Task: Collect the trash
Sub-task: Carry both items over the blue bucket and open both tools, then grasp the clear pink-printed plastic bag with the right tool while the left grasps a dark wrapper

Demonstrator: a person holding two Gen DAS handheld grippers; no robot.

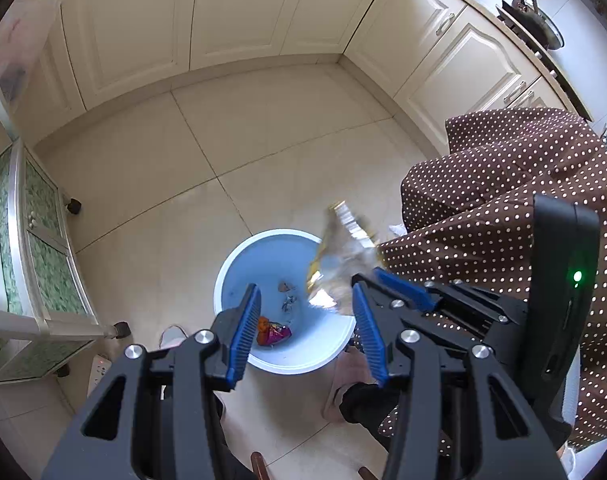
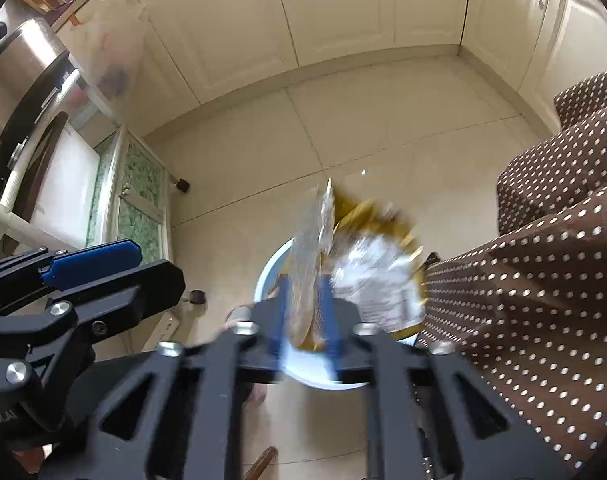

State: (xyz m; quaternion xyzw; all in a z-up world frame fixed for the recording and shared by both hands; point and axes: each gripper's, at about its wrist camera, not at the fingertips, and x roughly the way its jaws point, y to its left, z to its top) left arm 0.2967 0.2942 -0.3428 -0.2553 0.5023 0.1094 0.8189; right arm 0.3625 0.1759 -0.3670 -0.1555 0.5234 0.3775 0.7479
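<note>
- Here the crumpled wrapper (image 2: 323,264), clear plastic with yellow and silver print, sits between the blue pads of the right claw (image 2: 305,312), above the round blue bin (image 1: 239,268) on the tiled floor (image 1: 151,160).
- The wrapper is blurred in both views; whether the pads press on it cannot be told, though a gap shows between them and the plastic stands loosely in it.
- Seen from the left wrist, the same wrapper (image 1: 339,260) hangs over the bin's right rim, just beside the right claw (image 1: 377,292).
- Inside the bin lie an orange and purple wrapper (image 1: 272,332) and a few small dark scraps (image 1: 287,296).
- The left claw (image 1: 303,332) hovers over the bin with its pads apart and nothing between them.
- A brown cloth with white dots (image 1: 503,208) drapes down at the right, close to the bin.
- Cream cabinet doors (image 1: 231,12) line the far walls, and a low cabinet with green glass panels (image 1: 47,264) stands at the left on small dark feet.
- A pan (image 1: 537,20) rests on the bench at the upper right.
</note>
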